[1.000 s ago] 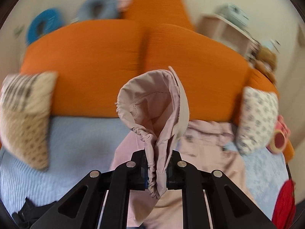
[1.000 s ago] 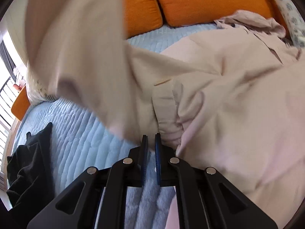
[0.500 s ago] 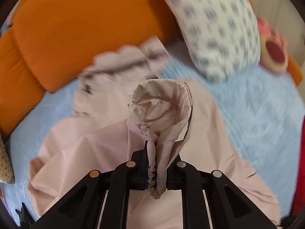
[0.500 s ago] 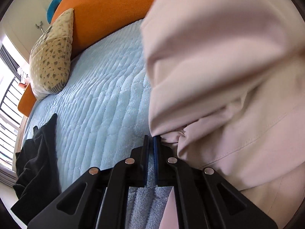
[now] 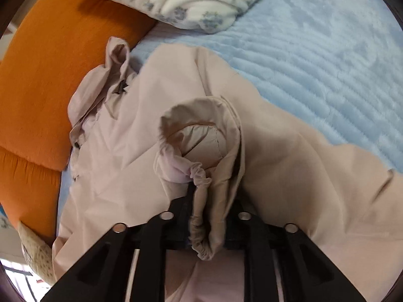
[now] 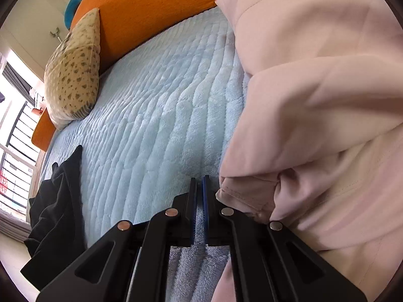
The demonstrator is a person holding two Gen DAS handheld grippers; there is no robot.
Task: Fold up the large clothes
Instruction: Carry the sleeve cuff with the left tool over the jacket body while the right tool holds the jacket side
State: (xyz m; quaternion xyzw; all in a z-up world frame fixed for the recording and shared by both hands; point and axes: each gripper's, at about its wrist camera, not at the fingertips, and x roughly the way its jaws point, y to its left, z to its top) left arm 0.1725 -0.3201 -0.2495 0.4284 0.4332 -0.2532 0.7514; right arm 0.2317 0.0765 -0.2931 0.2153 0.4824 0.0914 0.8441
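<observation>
Across the blue quilted bed (image 5: 327, 50) the pink jacket (image 5: 141, 125) lies spread, its elastic sleeve cuff (image 5: 201, 201) laid over the body between the left gripper (image 5: 212, 191)'s opening jaws — best withdrawn straight, unsnagged — while the right gripper (image 6: 199, 183), jaws together on nothing, waits beside the hem.

**Left jaws parting, right jaws together**

The left gripper (image 5: 210, 201) is pointing steeply downward; its jaws are opening, with a gathered elastic cuff (image 5: 201, 216) of pale pink cloth sitting between them, and whether the pads are pressing on it cannot be told; the right gripper (image 6: 199, 188) is also tilting downward, its two fingers (image 6: 192, 196) lying almost together with only a thin slit between them and nothing caught in it.
</observation>
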